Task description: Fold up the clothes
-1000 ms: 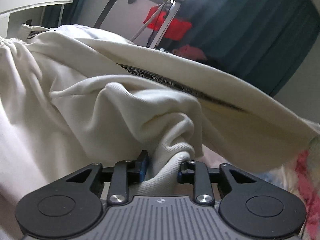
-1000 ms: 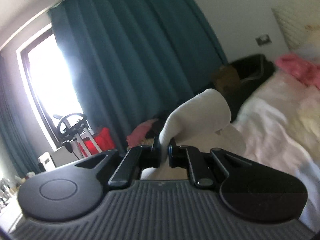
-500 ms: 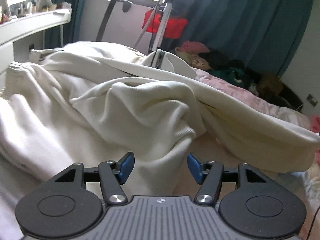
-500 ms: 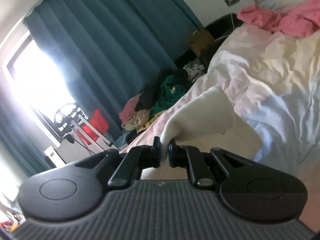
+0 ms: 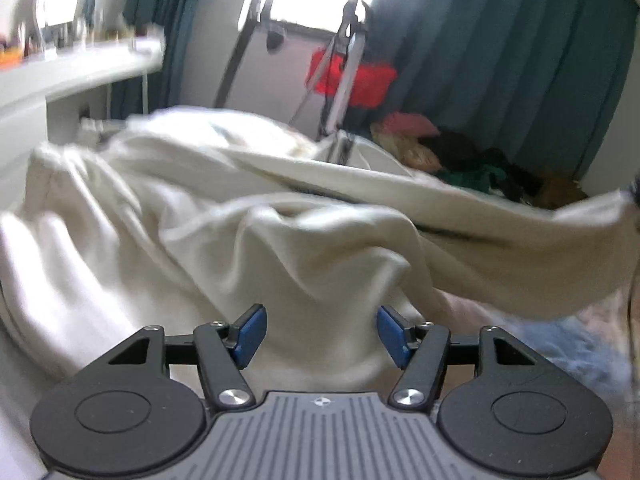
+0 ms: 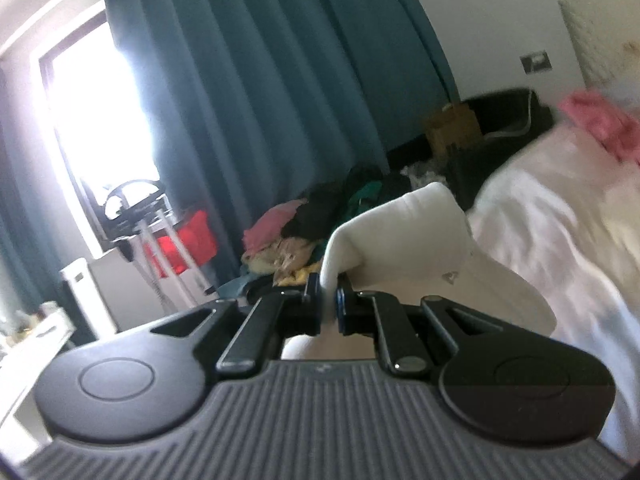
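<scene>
Fingers on my left gripper (image 5: 320,334) are spreading apart, their blue pads (image 5: 250,334) standing clear on either side of a bulge of the cream garment (image 5: 280,248), which is lying between them without being pressed. On my right gripper (image 6: 329,306) the fingers are pinching tight on a thin edge of that same cream cloth, and a folded corner of it is standing up just beyond the tips. Through the left wrist camera I am seeing what the right one is not giving me: the bulk of the garment lying rumpled across the bed, one long band of it stretching taut toward the right edge of the frame, a white shelf (image 5: 80,72) with small items at the upper left, and patterned bedding (image 5: 560,344) under the raised band. Through the right wrist camera I am getting only the gripped corner of the garment, but it is showing the pale bed sheet (image 6: 560,224) running away to the right, a pink cloth (image 6: 600,120) lying at its far end, and a wall socket (image 6: 536,62) above. Both views are picking up the teal curtains (image 6: 260,80), the bright window (image 6: 104,120), the red item on a metal stand (image 5: 352,80) and the heap of coloured clothes (image 6: 304,228) by the curtain. Much of the left view is blurred.
</scene>
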The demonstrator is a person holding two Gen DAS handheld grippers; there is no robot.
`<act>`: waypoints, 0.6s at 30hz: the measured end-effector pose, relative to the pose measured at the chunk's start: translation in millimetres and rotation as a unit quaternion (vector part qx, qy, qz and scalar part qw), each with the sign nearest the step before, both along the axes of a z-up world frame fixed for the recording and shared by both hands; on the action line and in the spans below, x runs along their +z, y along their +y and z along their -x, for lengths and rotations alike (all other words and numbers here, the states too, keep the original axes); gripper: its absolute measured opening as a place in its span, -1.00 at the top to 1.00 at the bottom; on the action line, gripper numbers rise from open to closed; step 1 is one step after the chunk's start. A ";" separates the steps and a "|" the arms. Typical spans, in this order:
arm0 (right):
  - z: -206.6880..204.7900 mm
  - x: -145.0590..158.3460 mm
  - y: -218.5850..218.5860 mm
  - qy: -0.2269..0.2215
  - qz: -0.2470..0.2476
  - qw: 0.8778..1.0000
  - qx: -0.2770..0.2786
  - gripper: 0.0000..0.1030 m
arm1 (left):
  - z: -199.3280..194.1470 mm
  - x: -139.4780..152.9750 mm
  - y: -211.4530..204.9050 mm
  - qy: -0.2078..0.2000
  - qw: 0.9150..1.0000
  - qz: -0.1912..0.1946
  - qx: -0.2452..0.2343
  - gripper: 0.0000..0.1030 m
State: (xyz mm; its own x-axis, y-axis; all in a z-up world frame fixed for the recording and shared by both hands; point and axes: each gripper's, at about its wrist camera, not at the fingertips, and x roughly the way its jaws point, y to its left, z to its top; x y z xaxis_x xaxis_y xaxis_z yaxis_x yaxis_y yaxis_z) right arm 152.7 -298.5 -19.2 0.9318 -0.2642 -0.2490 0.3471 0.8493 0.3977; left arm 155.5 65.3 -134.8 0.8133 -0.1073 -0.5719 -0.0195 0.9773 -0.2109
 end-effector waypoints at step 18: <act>-284.6 -73.3 56.6 0.121 0.113 0.986 -0.015 0.66 | -68.0 -48.8 10.8 0.023 0.997 0.059 -0.046 -0.56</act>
State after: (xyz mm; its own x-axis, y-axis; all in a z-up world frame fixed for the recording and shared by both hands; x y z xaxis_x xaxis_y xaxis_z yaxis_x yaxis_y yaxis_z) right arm 437.3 -241.9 -92.6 0.8433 -0.3644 -0.3950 0.4342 0.8951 0.1012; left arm 223.4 76.2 -183.6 0.7703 -0.2488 -0.5872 0.0565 0.9438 -0.3258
